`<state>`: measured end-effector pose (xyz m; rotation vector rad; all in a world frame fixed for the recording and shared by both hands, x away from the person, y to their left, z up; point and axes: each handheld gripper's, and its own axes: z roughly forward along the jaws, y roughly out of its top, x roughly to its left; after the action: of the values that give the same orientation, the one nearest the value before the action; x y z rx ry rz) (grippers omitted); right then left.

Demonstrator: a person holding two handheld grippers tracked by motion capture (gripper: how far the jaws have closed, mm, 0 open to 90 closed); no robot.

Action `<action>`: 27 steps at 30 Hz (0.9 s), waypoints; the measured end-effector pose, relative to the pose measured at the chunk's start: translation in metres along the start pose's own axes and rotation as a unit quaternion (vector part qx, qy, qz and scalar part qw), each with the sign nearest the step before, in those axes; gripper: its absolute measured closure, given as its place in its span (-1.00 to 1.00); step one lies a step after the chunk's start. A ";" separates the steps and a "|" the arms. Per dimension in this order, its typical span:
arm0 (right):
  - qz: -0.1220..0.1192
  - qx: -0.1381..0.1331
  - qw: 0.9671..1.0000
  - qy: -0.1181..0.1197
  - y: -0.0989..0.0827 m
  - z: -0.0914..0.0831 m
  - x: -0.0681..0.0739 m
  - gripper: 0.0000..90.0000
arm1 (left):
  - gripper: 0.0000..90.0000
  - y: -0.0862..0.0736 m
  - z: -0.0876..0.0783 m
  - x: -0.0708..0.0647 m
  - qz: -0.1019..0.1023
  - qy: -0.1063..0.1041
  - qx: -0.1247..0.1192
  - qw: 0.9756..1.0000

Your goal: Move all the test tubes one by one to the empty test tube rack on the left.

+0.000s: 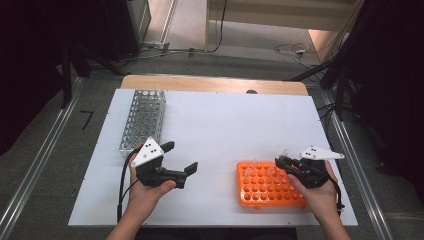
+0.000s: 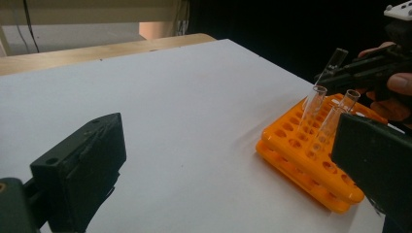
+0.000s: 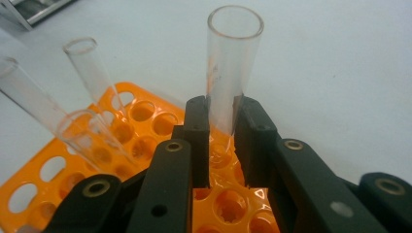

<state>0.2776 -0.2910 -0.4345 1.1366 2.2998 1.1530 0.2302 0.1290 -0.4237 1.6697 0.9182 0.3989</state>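
An orange tube rack [image 1: 265,189] lies on the white table at the front right. My right gripper [image 1: 281,162] hangs over the rack's far right corner, shut on a clear test tube [image 3: 233,58] that stands upright between its pads, bottom end just above a rack hole. Three more clear tubes [image 3: 92,68] lean in the rack [image 3: 145,110] to the left of it. My left gripper [image 1: 181,157] is held above the table at the front left, open, with nothing between its jaws. From the left gripper [image 2: 228,141] view, the rack [image 2: 296,150] and the held tube [image 2: 336,59] are off to the right.
A metal wire tube rack [image 1: 142,120] stands at the far left of the white table [image 1: 230,120]. A wooden edge [image 1: 210,83] runs along the back. Cables lie on the floor beyond, and metal rails flank the table.
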 end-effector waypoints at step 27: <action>-0.037 -0.057 0.995 0.068 0.055 0.002 0.030 0.64 | -1.00 0.010 0.009 -0.014 0.012 -0.026 -0.006 1.000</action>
<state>0.2878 -0.2472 -0.3908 0.9502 2.3201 1.3512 0.2311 0.1118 -0.4141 1.6749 0.8564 0.3742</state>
